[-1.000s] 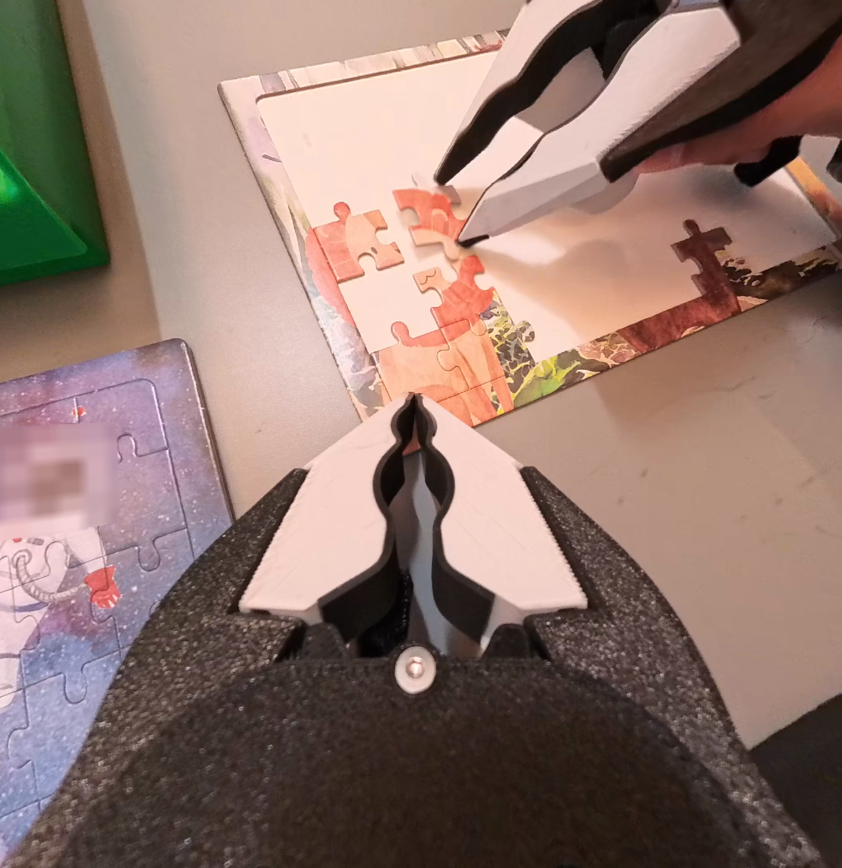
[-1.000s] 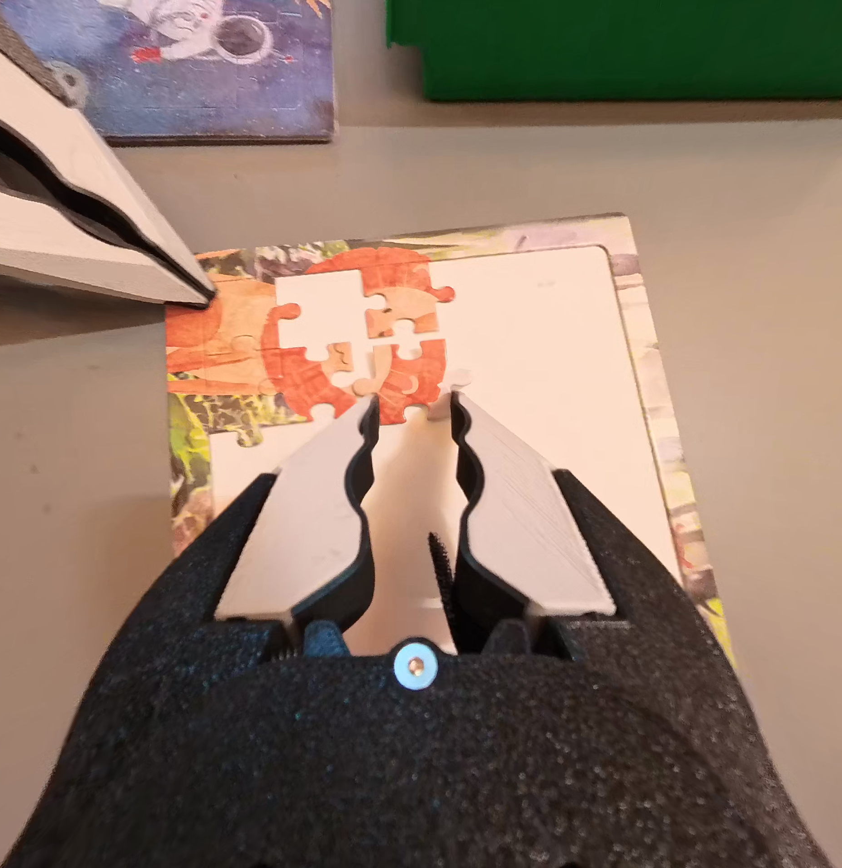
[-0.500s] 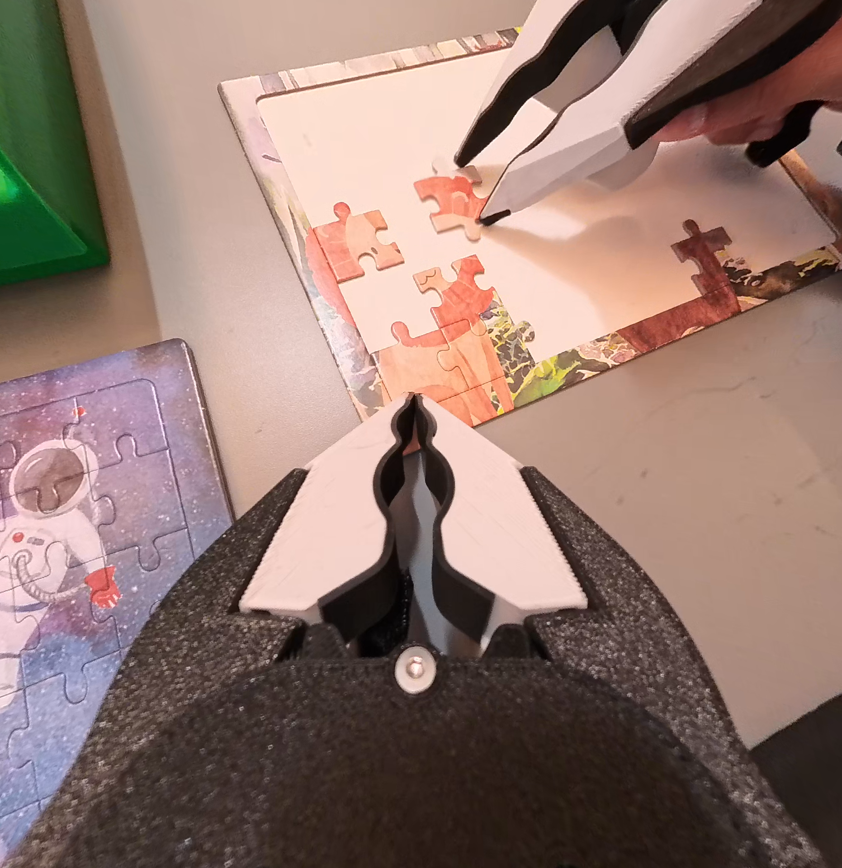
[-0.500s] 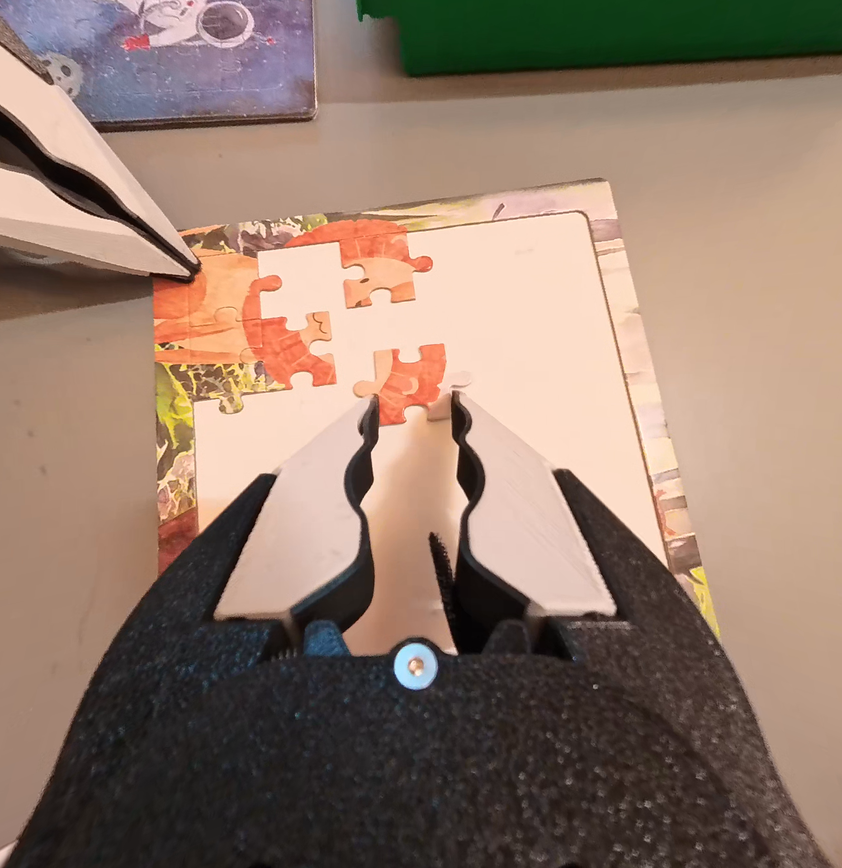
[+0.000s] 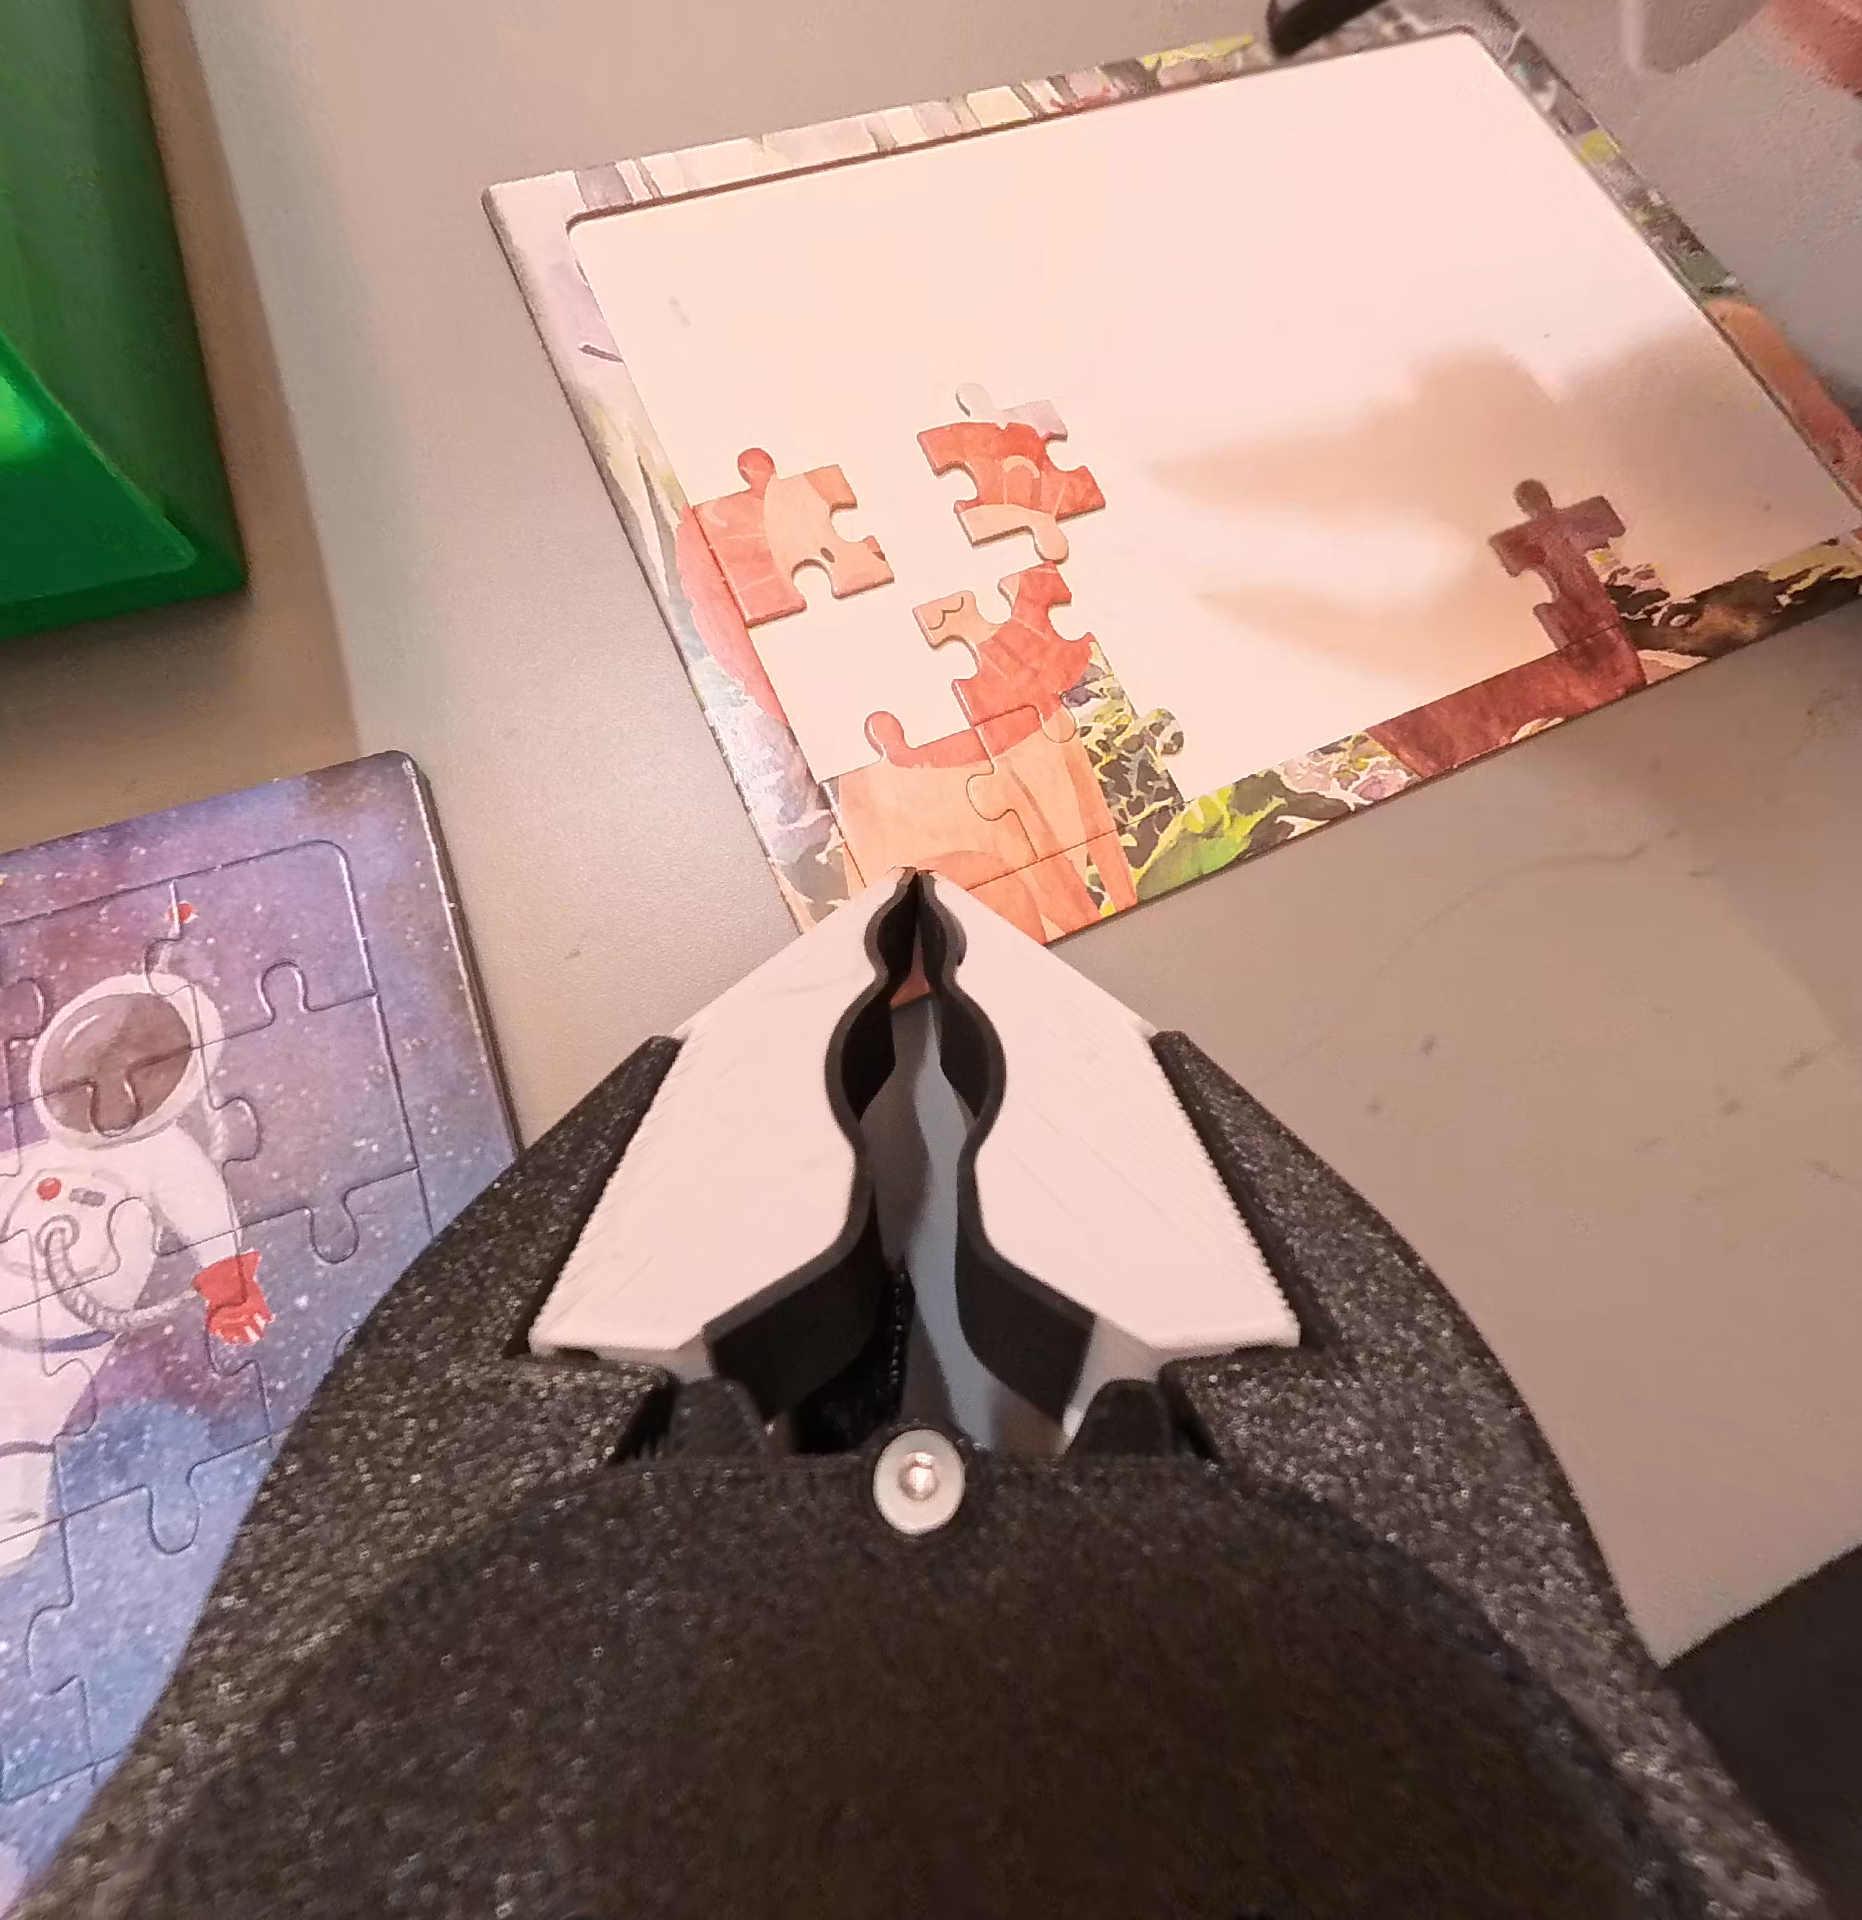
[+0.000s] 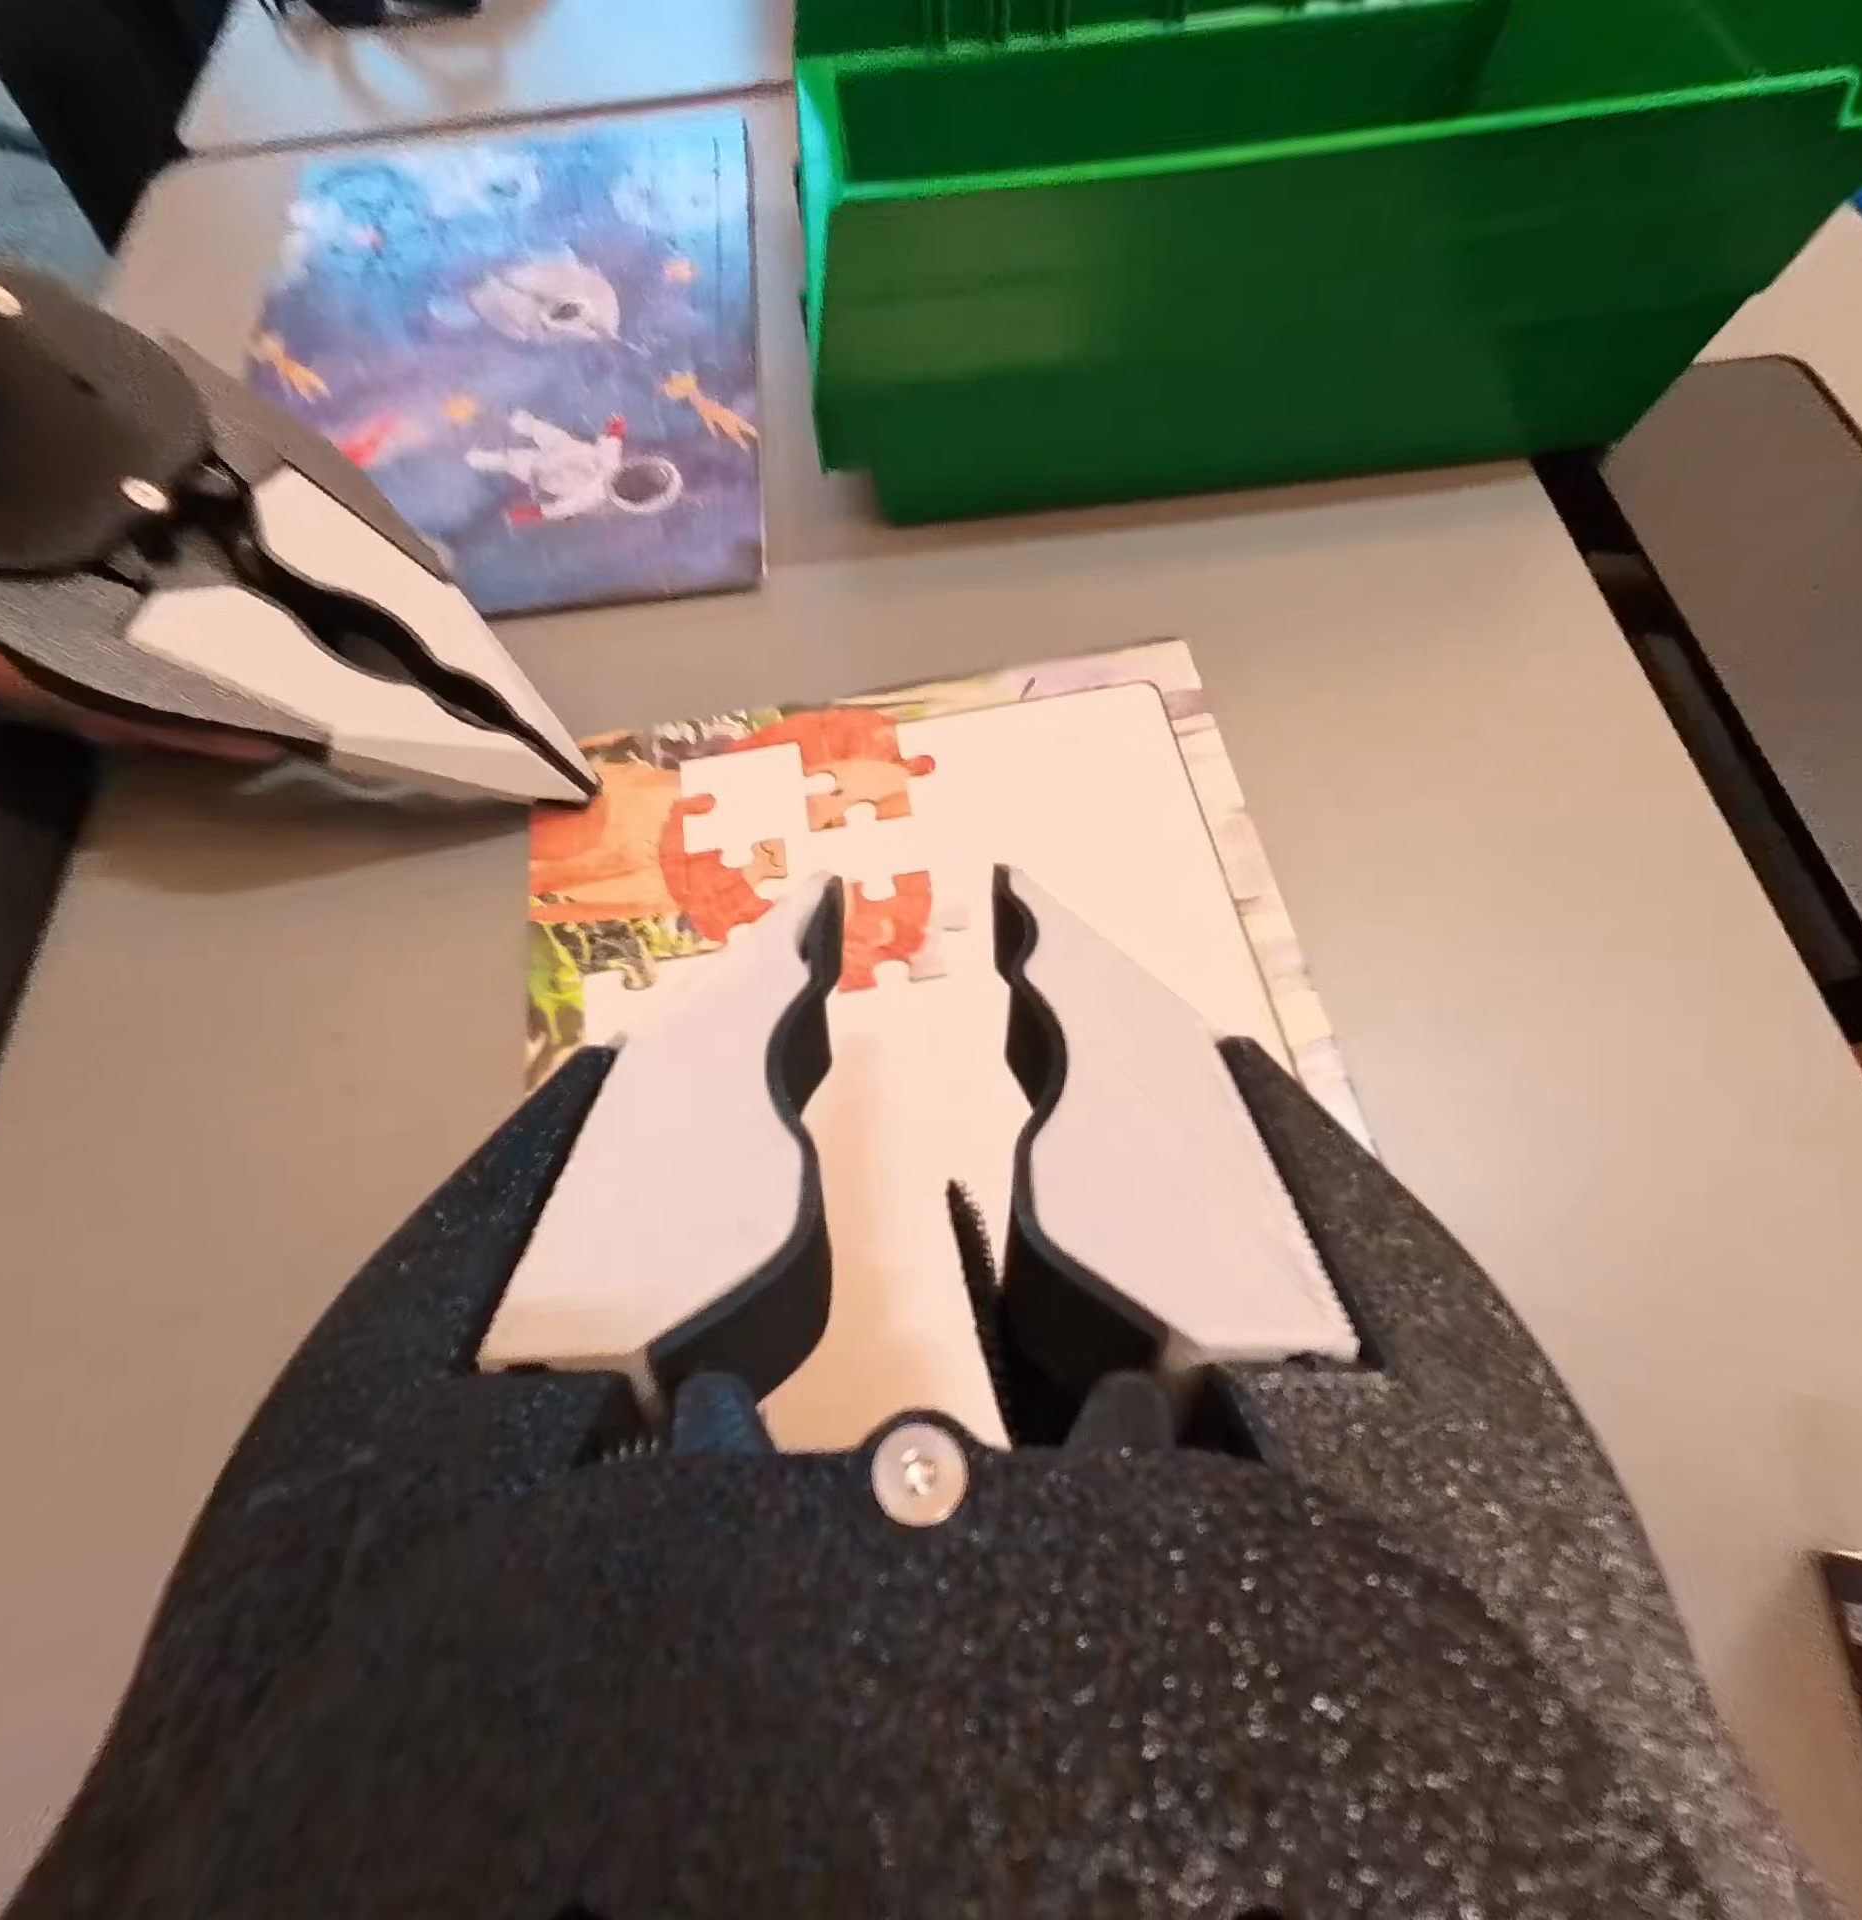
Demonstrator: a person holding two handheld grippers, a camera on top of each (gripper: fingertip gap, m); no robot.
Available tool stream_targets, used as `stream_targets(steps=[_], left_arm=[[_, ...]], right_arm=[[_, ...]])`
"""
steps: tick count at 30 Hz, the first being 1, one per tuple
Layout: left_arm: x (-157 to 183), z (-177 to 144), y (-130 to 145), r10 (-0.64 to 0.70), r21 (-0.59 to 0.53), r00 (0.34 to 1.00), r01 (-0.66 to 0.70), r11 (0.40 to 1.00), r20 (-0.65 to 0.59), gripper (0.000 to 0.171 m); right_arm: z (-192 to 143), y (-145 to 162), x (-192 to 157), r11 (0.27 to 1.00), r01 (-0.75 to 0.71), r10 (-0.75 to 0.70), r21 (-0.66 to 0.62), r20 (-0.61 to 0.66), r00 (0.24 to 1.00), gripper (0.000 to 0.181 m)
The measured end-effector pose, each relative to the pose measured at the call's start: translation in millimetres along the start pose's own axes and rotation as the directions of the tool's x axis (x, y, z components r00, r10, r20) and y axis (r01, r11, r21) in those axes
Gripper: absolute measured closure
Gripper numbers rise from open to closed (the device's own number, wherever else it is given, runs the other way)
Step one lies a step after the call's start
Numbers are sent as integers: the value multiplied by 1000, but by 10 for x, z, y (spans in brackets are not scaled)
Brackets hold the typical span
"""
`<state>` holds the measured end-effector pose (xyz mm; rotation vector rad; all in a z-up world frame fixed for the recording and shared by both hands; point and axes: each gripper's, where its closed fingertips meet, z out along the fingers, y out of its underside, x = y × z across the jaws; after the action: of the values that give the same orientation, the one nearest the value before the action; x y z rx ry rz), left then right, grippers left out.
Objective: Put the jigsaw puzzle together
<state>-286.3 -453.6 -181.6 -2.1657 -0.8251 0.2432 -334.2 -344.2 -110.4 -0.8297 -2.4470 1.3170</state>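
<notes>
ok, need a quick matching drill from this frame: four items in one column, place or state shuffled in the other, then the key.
Items
1. left gripper
2. right gripper
3. loose orange piece
4. green bin

Place or state
A. lies alone on the white tray floor, joined to nothing
B. jaws apart, nothing between them
C. jaws closed, tip at the tray's near corner
D. stands on the table beyond the tray, beside the astronaut puzzle

Pairs: 1-C, 2-B, 3-A, 4-D
</notes>
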Motion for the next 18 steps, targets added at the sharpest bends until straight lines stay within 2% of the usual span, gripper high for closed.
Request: stream_targets(steps=[6,9,12,15,18], left_arm=[[8,-19,17,10,-12,1000,-10,1000,-14,171],[15,-36,28,-2,-22,1000,2,1000,-18,171],[-54,-47,-31,-8,-14,1000,9,1000,25,169],[-104,-149,-190,-24,31,998,22,999,57,163],[-32,-399,-435,-18,117,998,10,993,62,162]], right_arm=[[324,301,-167,987,34,-30,-160,29,999,152],[229,281,-132,980,47,-50,-191,-6,999,154],[-199,-37,-77,991,65,-77,-120,-97,992,156],[-922,-376,-41,999,53,-54,-10,-238,970,156],[-1603,-317,-117,999,-5,16,33,-339,941,150]])
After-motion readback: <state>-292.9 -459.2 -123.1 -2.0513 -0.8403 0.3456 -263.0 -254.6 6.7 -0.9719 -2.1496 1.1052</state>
